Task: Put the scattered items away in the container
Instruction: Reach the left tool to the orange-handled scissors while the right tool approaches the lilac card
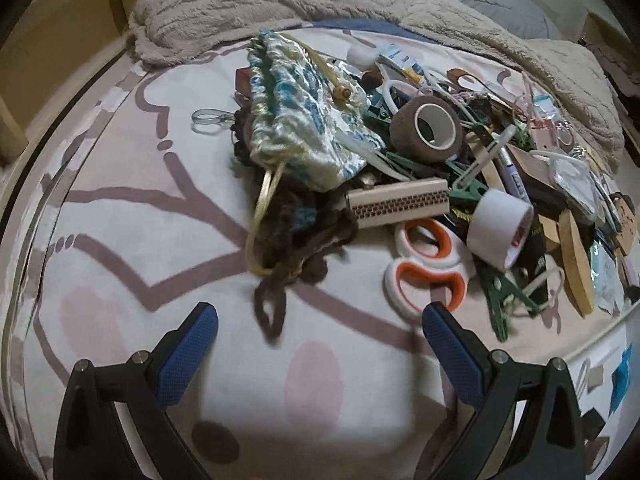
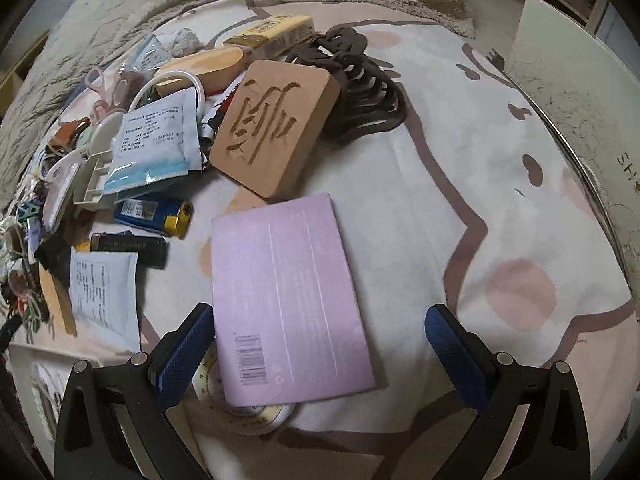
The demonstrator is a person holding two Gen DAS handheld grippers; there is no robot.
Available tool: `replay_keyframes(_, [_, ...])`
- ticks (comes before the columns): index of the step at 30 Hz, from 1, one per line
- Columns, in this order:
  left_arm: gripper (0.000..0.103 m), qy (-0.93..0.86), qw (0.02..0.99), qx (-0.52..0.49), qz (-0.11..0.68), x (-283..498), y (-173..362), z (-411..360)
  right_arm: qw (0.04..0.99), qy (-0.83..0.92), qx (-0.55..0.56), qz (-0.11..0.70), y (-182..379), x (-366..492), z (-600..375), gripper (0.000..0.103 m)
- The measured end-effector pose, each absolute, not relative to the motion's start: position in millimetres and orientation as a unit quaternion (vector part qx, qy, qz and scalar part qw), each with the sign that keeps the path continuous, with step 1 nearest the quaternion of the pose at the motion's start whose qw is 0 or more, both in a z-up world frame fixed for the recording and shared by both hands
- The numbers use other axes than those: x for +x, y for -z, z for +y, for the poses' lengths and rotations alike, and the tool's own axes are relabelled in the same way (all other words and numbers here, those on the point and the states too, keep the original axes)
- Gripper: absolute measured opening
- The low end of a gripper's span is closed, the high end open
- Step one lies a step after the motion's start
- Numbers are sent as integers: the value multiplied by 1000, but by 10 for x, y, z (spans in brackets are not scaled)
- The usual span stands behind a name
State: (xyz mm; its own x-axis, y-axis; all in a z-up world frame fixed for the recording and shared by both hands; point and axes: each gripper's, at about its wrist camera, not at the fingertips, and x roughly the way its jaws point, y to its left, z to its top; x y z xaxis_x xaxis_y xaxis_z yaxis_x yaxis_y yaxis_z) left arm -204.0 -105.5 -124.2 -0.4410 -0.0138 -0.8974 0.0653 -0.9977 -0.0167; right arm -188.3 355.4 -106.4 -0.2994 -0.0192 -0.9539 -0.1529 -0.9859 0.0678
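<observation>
on a patterned bedsheet point(image 1: 120, 168), scattered items point(image 1: 460, 168) lie heaped, scissors point(image 1: 424, 264) nearest. both the left gripper point(image 1: 320, 332) and right gripper point(image 2: 320, 332) hover spread and empty, the right over a pink booklet point(image 2: 288, 300).

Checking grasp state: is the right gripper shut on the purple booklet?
No. The right gripper is open, its fingers spread wide with the purple booklet lying flat on the bedsheet between them, ungripped.

surface: bed sheet point(image 1: 132, 184), white with mauve line print and pink blobs
behind: beige fleece blanket point(image 1: 256, 4), bunched
left edge: pale wooden furniture point(image 1: 60, 28)
light: dim, indoor
</observation>
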Motion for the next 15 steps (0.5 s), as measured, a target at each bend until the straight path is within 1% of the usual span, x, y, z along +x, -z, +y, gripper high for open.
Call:
replay_keyframes(5, [103, 837, 29, 546, 10, -2193, 1275, -999, 54, -812, -580, 48, 1148, -1939, 3864, 103])
replay_keyframes(8, [103, 828, 37, 559, -4, -2261, 1314, -948, 55, -817, -572, 49, 1096, -1855, 3876, 103])
replay_keyframes(12, [103, 817, 30, 576, -10, -2299, 1318, -952, 65, -833, -550, 15, 1115, -1723, 3856, 103])
replay_keyframes(15, [103, 812, 25, 583, -14, -2306, 1320, -963, 60, -847, -528, 12, 1119, -1607, 3869, 103])
